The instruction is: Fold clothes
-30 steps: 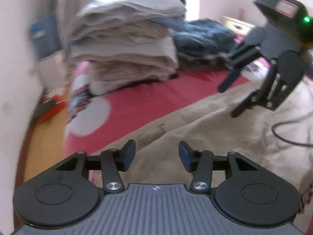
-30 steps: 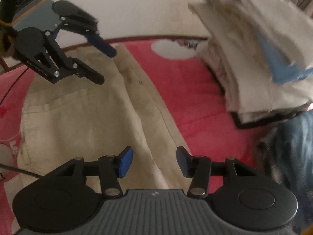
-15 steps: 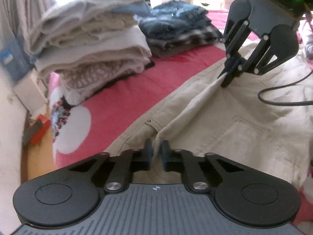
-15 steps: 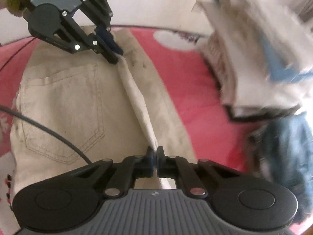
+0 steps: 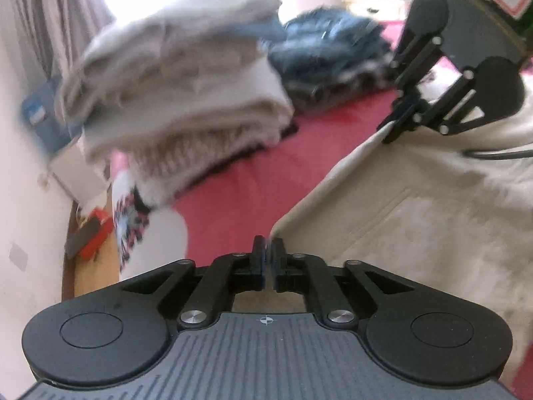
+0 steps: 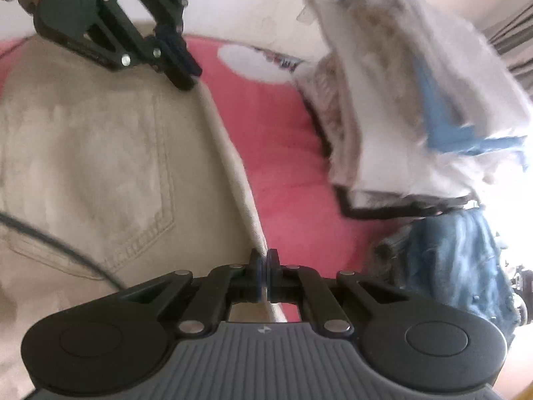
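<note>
Both grippers, left point(image 5: 268, 260) and right point(image 6: 265, 271), are clamped on one edge of the beige trousers point(image 6: 100, 153) on the red bed point(image 5: 240, 193), that edge stretched taut between them, the rest lying away from the folded stack point(image 5: 180, 76).

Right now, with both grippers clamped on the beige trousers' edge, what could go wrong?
The left gripper and right gripper each pinch only a thin bit of the beige trousers along one edge, so the cloth could slip out when lifted. A black cable lies across the trousers and might snag. The tall folded stack stands close by; swinging fabric might knock it.
</note>
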The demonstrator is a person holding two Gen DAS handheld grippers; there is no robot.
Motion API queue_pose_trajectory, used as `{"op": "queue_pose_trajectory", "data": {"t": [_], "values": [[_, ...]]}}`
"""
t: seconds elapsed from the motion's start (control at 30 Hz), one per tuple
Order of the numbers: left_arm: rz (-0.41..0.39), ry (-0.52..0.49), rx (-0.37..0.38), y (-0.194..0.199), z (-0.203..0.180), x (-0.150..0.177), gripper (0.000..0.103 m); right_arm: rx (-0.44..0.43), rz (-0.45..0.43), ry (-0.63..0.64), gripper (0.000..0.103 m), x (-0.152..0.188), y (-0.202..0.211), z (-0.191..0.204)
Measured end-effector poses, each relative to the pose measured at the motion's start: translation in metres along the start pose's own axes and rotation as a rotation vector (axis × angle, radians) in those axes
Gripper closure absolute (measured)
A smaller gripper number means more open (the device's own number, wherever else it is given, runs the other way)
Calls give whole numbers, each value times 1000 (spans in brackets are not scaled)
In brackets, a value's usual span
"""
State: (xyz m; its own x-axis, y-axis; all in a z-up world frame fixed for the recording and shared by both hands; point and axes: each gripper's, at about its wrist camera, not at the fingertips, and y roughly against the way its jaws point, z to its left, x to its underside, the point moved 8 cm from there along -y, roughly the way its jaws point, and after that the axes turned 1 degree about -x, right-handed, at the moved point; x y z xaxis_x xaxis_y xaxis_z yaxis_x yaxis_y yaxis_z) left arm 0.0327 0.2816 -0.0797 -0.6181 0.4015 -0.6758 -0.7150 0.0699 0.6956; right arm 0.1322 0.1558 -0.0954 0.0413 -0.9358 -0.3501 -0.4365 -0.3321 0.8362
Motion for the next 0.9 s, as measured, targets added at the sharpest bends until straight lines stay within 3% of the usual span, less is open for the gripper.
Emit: {"op": "queue_pose_trajectory", "data": {"t": [0.13, 0.23, 0.3, 0.43, 0.5, 0.57, 0.73, 0.8, 0.9], "values": [[-27, 139, -26, 25, 21, 5, 78, 9, -7, 1, 101, 2, -2, 4], [-49, 240, -39, 56, 37, 10, 78, 2, -18, -26, 100, 3, -1, 2], [-59, 278, -4, 69, 33, 9, 78, -8, -23, -60, 99, 3, -1, -1], [-29, 268, 40, 52, 5, 1, 77, -29, -46, -211, 79, 9, 9, -22], [20, 265, 29, 33, -5, 6, 77, -31, -73, -308, 71, 27, 32, -43], [66, 279, 19, 19, -10, 15, 77, -8, -77, -409, 71, 58, 56, -69], [108, 302, -18, 13, -8, 31, 73, 104, 53, -605, 70, 173, 92, -112], [120, 324, -21, 11, -4, 32, 73, 91, 89, -625, 70, 203, 95, -110], [129, 316, -35, 11, -5, 32, 73, 36, 104, -572, 70, 220, 91, -99]]}}
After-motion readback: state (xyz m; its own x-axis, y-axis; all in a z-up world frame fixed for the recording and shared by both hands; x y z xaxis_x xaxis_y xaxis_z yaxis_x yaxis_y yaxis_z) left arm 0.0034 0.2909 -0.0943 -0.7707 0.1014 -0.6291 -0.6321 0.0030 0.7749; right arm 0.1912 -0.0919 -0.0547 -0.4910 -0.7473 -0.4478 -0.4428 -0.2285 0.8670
